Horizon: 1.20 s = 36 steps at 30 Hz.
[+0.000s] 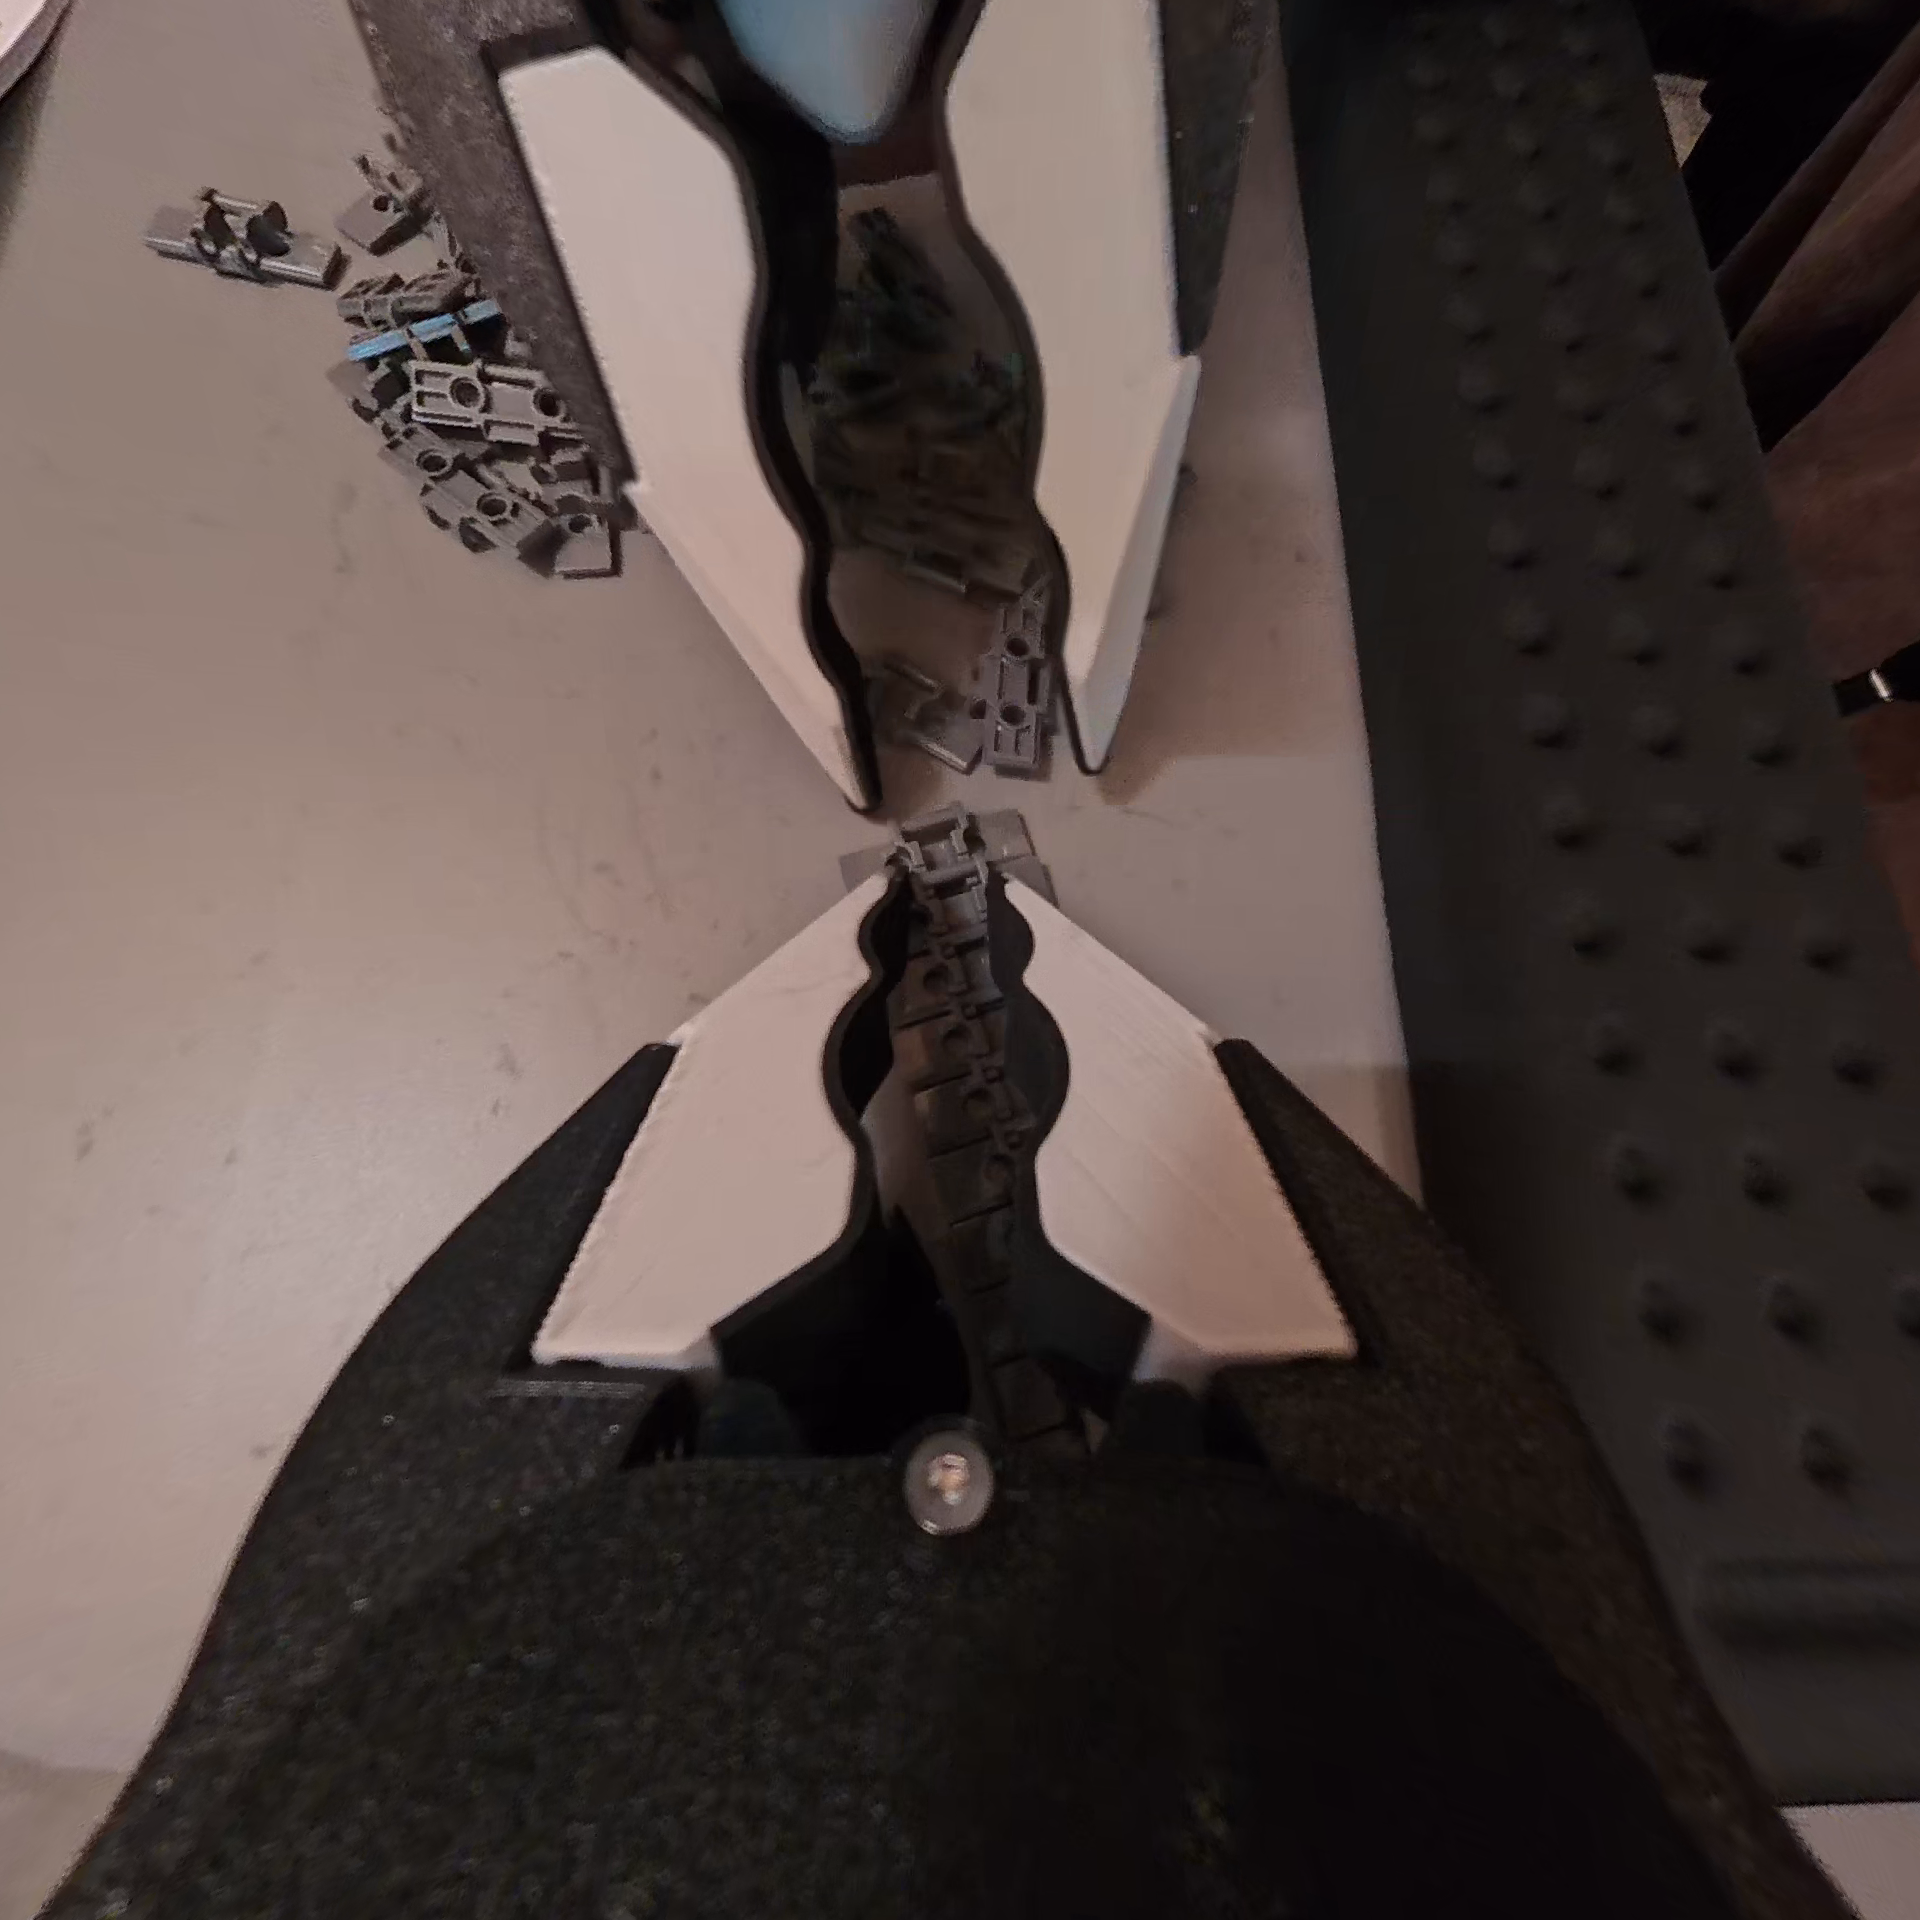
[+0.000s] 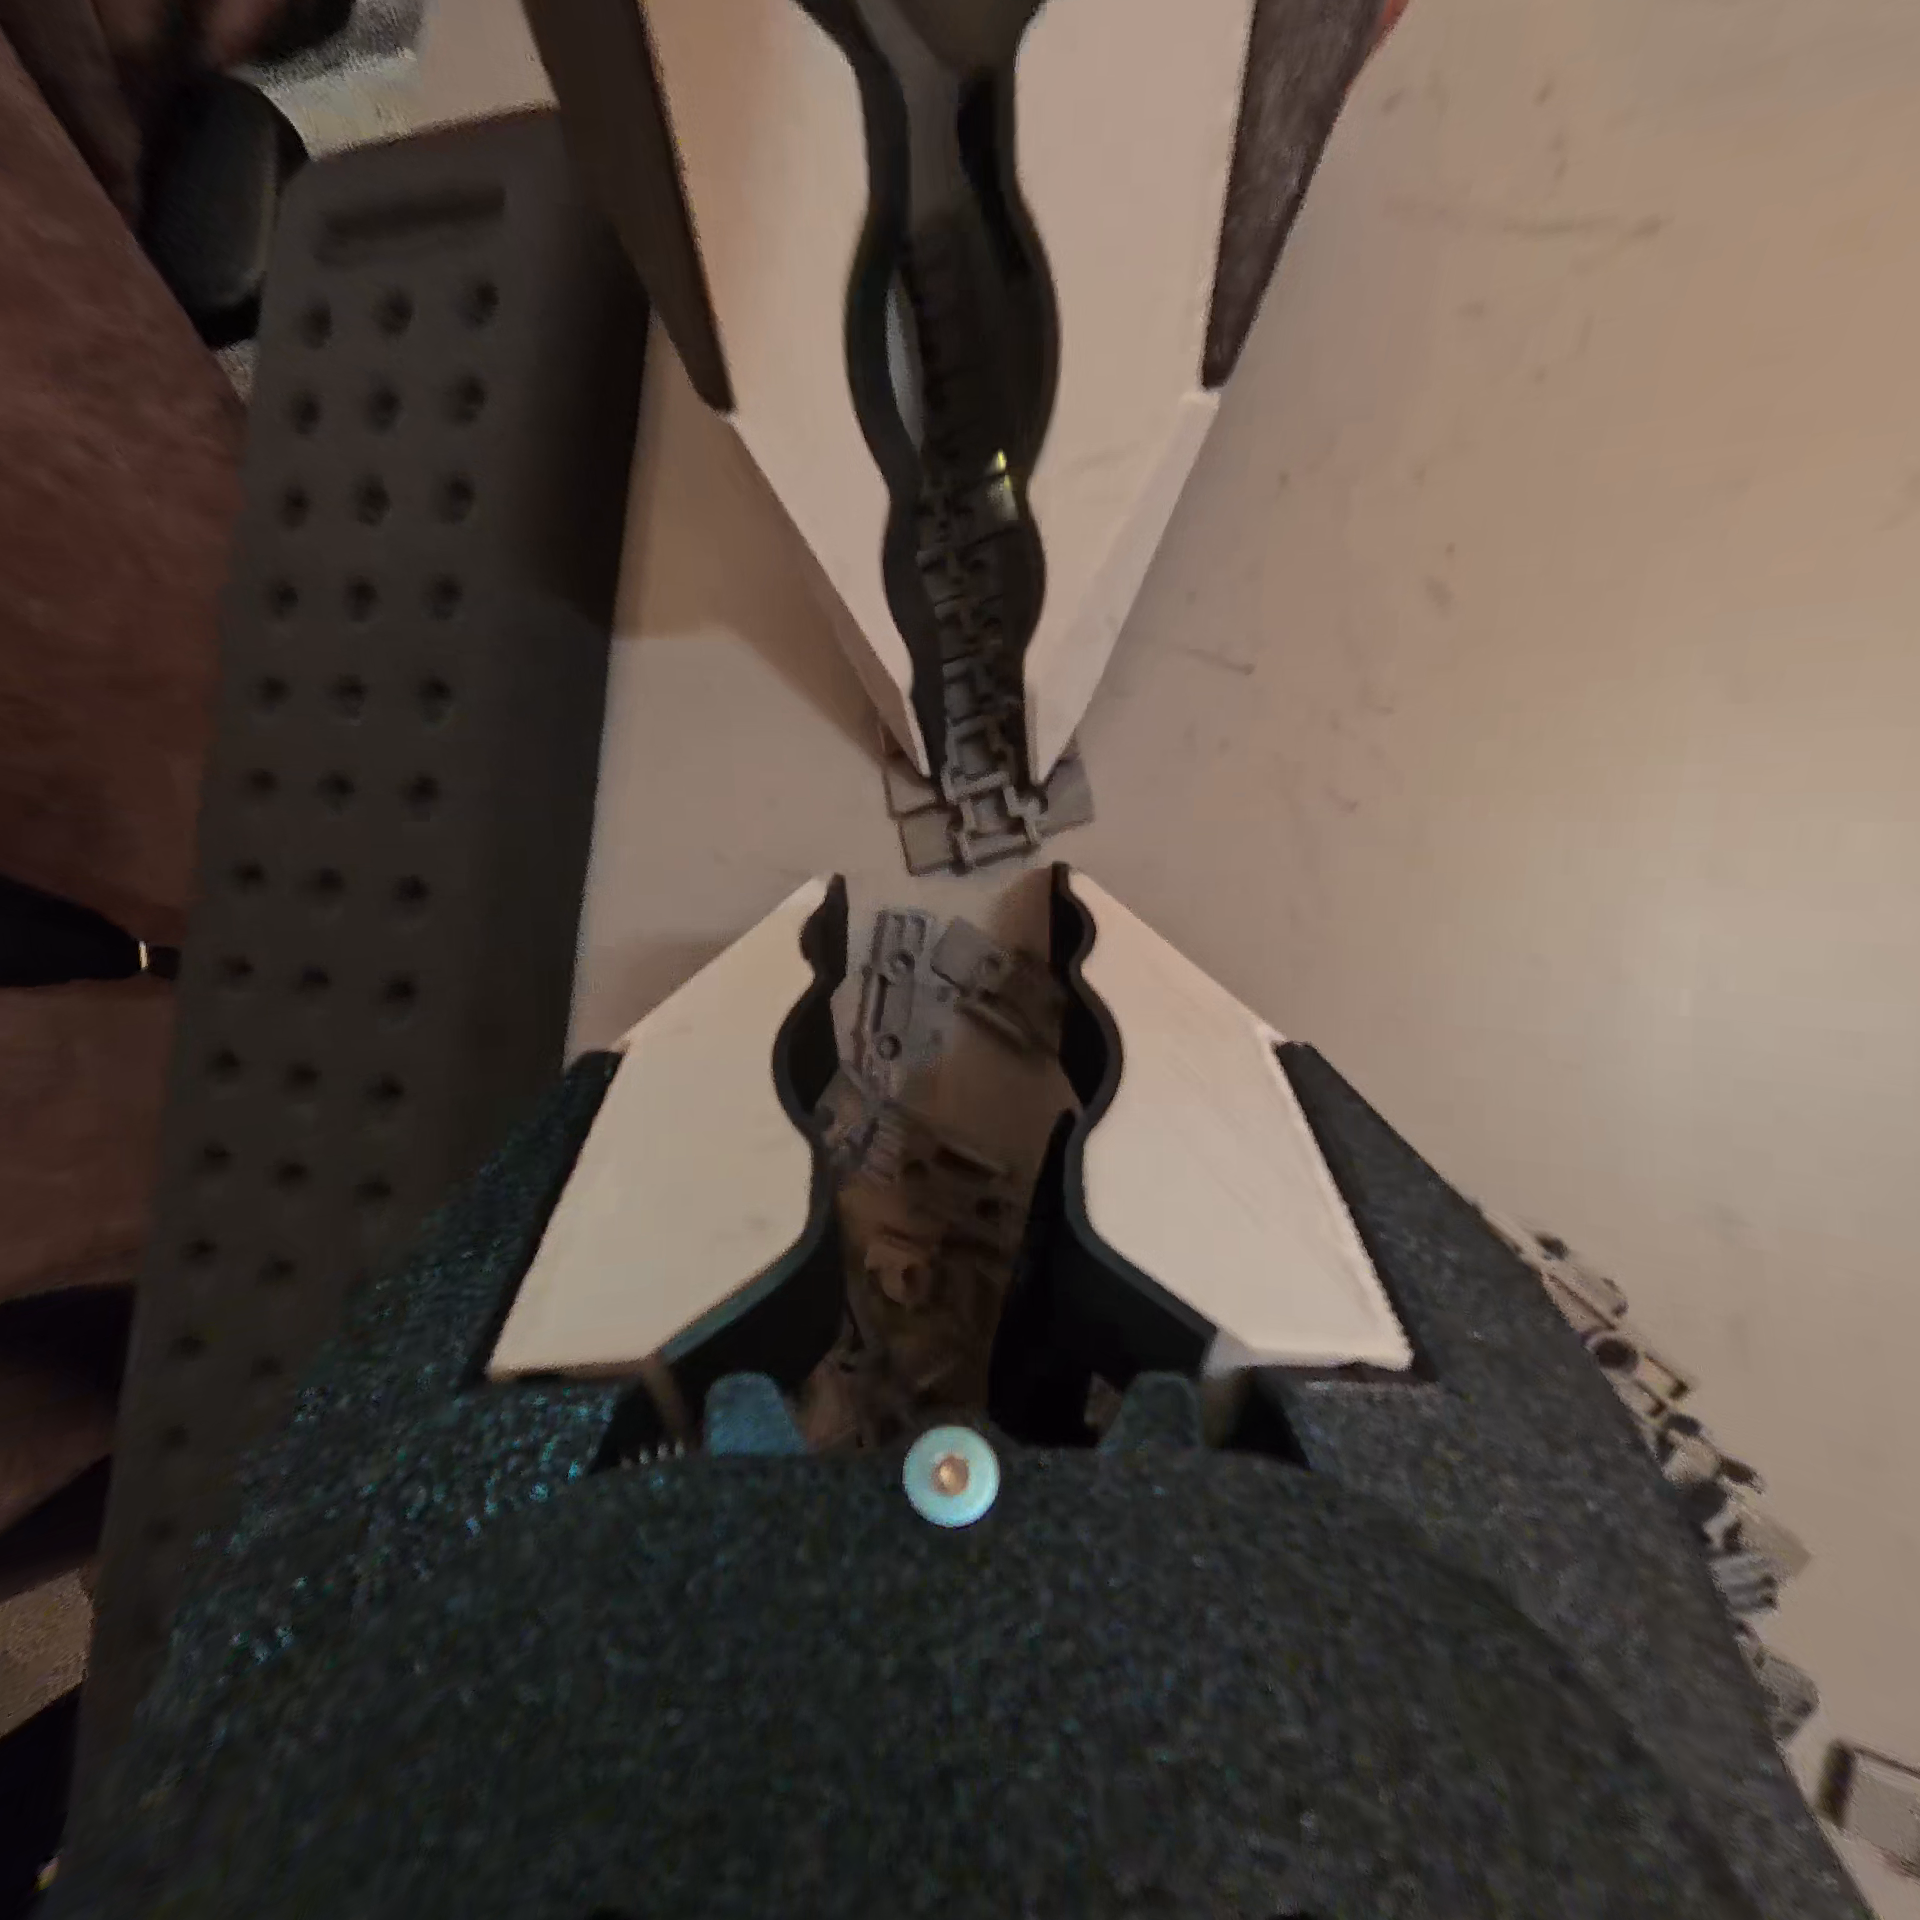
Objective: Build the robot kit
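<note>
We are looking along two claws that are facing each other tip to tip above a pale desk [image 1: 312,831]. The left claw [image 1: 943,881] is closing tightly on a chain of grey links [image 1: 961,1039], which is running back between its fingers toward the claw's body, while the end link [image 2: 987,816] is sticking out just past the tips, lying crosswise and slightly tilted. The right claw [image 2: 945,894] is hovering just beside that end link without touching it, its fingers standing a narrow gap apart and gripping nothing that we can make out. Loose grey pieces [image 1: 468,416] are lying in a heap on the desk beneath and beside the right claw, and some are showing through its gap; we cannot tell whether it is brushing them. A dark studded panel [image 1: 1610,727] is lying along the desk's edge. In our judgement, the risks are gathering at the small gap between the tips: because the end link is sitting at an angle, a claw closing on it could be pinching a corner and twisting the joint apart. Because the left claw is pinching only near its tips, the slack chain behind could be swinging or slipping. The heap below could also be getting nudged and scattered.
</note>
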Available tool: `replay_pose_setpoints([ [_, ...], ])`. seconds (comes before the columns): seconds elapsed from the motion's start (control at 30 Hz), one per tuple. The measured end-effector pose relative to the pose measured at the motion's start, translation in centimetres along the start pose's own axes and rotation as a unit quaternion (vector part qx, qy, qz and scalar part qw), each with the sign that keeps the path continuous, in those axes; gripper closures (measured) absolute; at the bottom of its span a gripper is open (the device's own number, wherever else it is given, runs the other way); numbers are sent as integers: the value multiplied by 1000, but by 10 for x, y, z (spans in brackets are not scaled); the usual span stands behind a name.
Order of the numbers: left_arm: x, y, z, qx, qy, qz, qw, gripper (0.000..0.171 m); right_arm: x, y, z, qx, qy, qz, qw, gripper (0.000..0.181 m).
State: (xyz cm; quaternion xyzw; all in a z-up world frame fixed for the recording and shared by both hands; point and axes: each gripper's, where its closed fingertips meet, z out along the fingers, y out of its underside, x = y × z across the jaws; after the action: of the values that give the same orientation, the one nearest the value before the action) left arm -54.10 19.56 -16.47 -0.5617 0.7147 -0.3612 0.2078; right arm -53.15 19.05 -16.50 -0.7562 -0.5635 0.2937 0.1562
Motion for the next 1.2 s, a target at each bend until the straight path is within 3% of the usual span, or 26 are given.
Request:
replay_pose_setpoints([
  [0.33,-1,0,0,-2,5,-8,1000,156,2,-9,3,67,-21,148,987,147],
  [0.63,-6,-12,-16,51,45,-72,995,152,11,-10,-2,66,37,115,990,160],
  [0.77,-8,-4,-14,32,53,-93,994,155,15,-16,-7,77,93,83,989,160],
  [1.03,-2,3,-10,5,71,-114,991,134,13,-10,1,75,88,106,988,152],
  [1.2,-1,7,-12,-20,51,-89,995,133,12,-14,1,89,71,123,986,147],
])
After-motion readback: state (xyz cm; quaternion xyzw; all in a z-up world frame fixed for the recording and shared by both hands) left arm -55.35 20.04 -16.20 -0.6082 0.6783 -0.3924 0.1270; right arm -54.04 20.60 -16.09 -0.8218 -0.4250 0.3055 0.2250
